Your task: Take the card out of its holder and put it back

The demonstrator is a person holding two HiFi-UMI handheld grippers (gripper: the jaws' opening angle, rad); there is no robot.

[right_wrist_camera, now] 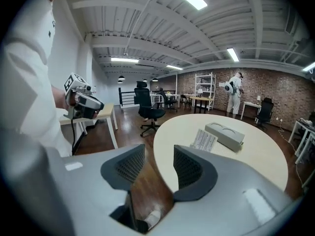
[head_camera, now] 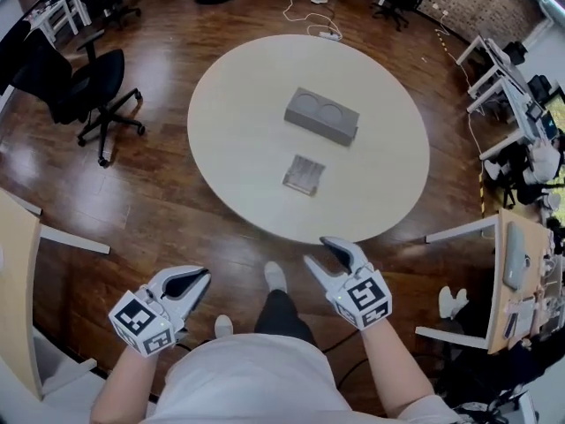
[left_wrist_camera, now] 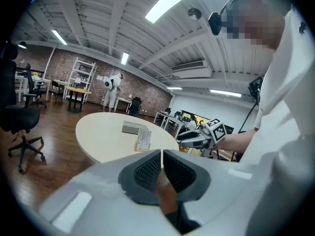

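Note:
On the round pale table [head_camera: 238, 122] stands a grey block [head_camera: 320, 116] with two round hollows. Nearer me lies a flat, pale, striped rectangular piece [head_camera: 304, 175]; I cannot tell card from holder in it. Both grippers hang off the table near my body, above the wooden floor. My left gripper [head_camera: 205, 276] has its jaws together with nothing between them. My right gripper [head_camera: 318, 251] stands open and empty. The left gripper view shows the block [left_wrist_camera: 132, 127] and flat piece [left_wrist_camera: 143, 139] beyond the left gripper [left_wrist_camera: 161, 152]. In the right gripper view they sit past the right gripper [right_wrist_camera: 159, 149], block [right_wrist_camera: 225, 135] behind flat piece [right_wrist_camera: 204, 139].
A black office chair [head_camera: 88, 87] stands left of the table. Desks with equipment [head_camera: 521, 263] line the right side, and a wooden desk edge [head_camera: 18, 290] is at my left. A cable and power strip [head_camera: 328, 34] lie on the floor behind the table. A person in white [right_wrist_camera: 231, 93] stands far off.

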